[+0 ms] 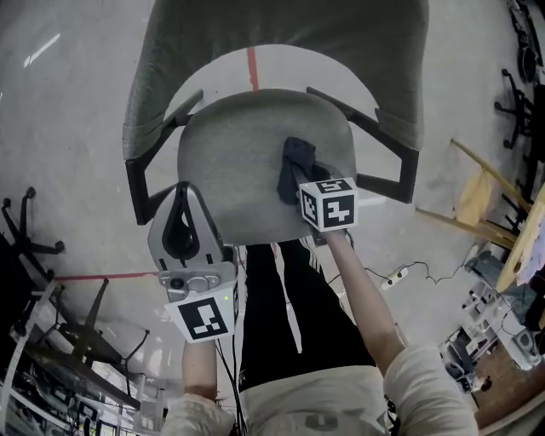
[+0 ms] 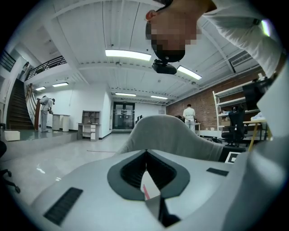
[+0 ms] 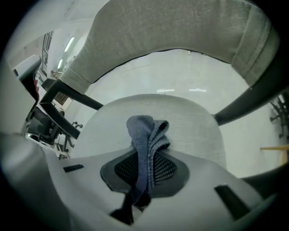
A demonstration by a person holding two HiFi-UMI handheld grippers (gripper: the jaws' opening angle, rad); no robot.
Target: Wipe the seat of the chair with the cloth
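The chair's grey fabric seat lies in the middle of the head view, its backrest beyond it. A dark blue cloth rests bunched on the seat's right half. My right gripper is shut on the cloth from the front edge. In the right gripper view the cloth stands folded between the jaws of the right gripper, above the seat. My left gripper hovers at the seat's front left edge, shut and empty. The left gripper view looks level towards the backrest.
Black arm frames flank the seat. The person's dark trousers are right against the front edge. Red tape marks the floor. A wooden frame stands at right, office chair bases at left, a cable lower right.
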